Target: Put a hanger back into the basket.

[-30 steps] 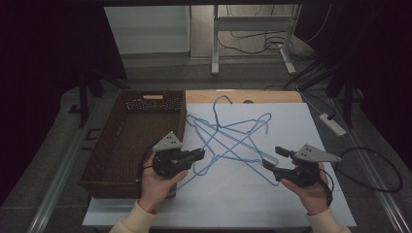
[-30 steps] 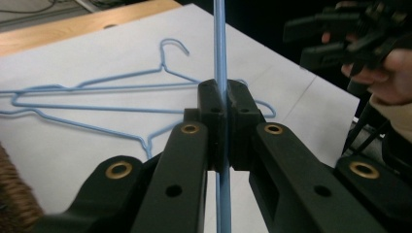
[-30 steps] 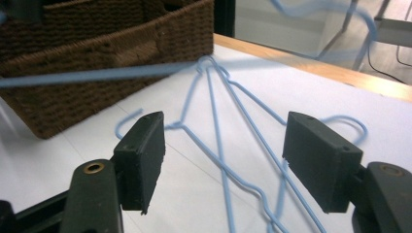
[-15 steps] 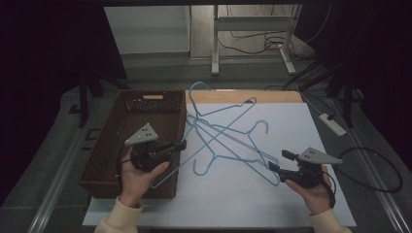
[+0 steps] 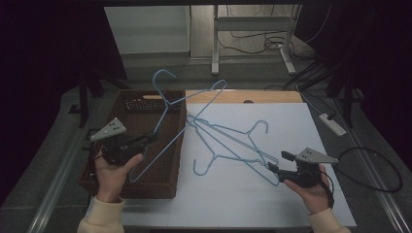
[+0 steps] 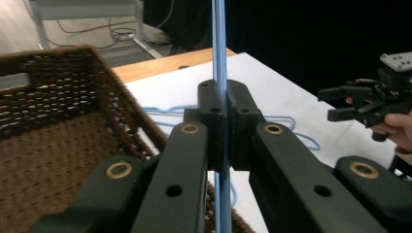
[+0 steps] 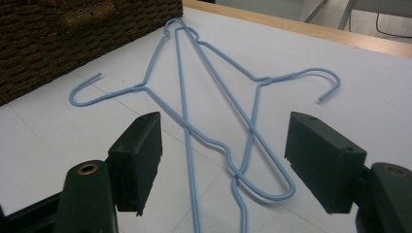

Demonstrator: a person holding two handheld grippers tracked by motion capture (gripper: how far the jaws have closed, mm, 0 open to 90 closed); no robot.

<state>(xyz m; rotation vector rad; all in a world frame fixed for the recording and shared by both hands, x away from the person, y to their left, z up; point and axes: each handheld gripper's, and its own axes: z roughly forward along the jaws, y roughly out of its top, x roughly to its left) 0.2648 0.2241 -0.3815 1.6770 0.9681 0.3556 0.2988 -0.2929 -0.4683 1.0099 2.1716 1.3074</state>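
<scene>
Dark room, grey floor, cables beneath a metal frame.

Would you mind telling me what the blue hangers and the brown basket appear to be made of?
The lifted hanger and the hangers on the table look like thin wire with a smooth light-blue coating, probably plastic or paint: the rod is slender, with a twisted neck below the hook. The basket looks like dark brown woven wicker or rattan, matte, with light showing through gaps in its wall; synthetic weave cannot be ruled out.

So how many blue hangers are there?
3. One hanger is clamped in the left gripper, lifted over the brown basket. The other two hangers lie crossed over each other on the white table, just ahead of the open right gripper.
</scene>
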